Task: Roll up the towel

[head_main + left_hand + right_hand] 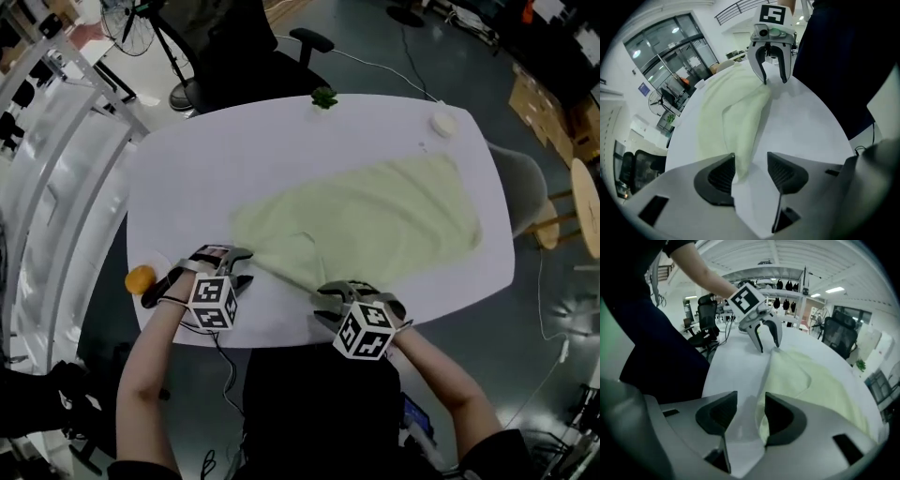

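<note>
White table point(281, 141) under rumpled pale-green towel point(375, 220)

Grey floor point(375, 37), office chair point(312, 39) (black)

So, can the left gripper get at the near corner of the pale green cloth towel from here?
Likely yes: the left gripper has its jaws open right at the pale green towel corner on the white table; nothing lies in the way.

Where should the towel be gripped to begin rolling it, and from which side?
Probably take the towel by its near short edge, from the person's side, left gripper and right gripper at its corners. That edge lies bunched and raised; the rest spreads flat beyond.
</note>
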A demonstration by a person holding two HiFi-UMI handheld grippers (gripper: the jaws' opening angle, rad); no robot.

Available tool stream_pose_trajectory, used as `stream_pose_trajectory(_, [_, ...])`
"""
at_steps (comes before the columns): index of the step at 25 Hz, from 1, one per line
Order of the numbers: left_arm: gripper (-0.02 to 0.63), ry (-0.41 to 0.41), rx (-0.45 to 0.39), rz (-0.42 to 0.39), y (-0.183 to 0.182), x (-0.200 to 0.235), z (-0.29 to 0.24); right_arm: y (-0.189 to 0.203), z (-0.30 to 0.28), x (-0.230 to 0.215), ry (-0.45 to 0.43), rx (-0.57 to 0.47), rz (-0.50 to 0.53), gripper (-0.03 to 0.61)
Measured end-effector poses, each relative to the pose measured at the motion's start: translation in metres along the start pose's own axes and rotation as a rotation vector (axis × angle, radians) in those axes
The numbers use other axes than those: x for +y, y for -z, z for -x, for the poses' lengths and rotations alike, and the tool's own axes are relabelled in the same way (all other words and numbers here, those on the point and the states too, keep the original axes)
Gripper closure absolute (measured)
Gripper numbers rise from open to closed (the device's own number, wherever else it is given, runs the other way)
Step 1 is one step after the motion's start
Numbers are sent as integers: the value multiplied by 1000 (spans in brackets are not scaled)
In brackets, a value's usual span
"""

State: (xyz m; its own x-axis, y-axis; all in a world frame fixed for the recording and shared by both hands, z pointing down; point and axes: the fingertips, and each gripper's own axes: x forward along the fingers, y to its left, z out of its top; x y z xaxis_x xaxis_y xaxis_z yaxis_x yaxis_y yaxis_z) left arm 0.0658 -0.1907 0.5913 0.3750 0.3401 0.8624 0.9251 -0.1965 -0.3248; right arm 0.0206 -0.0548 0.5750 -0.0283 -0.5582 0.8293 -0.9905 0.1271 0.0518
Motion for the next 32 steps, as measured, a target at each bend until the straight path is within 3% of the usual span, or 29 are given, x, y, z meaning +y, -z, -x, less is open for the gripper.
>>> stream_pose_trajectory(5, [414, 22, -13, -205, 11, 3, -10, 28, -14, 0, 174, 140, -49, 382])
stream_pose_trajectory(9, [419, 36, -42, -315, 7, 3, -7, 41, -9, -8, 301, 207, -84, 383])
stream_pose_trajectory(12, [443, 65, -50, -380, 5, -5, -9, 44, -10, -11, 340, 241, -106, 395])
stream_pose_trajectory(15, [442, 64, -41, -397, 5, -1, -12, 42, -7, -14, 384, 259, -122, 418])
stream_pose_trajectory(18, [534, -1, -37, -368, 4, 15, -11, 42, -6, -14, 419, 278, -127, 430])
stream_pose_trajectory(20, [535, 8, -22, -361, 8, 18, -13, 46, -7, -13, 434, 308, -103, 430])
stream_pose_trajectory(25, [595, 12, 24, -437, 8, 21, -20, 55, -4, -18, 505, 394, -37, 511])
stream_pose_trajectory(32, [601, -26, 4, -448, 10, 33, 1, 36, 29, -15, 545, 343, 8, 551])
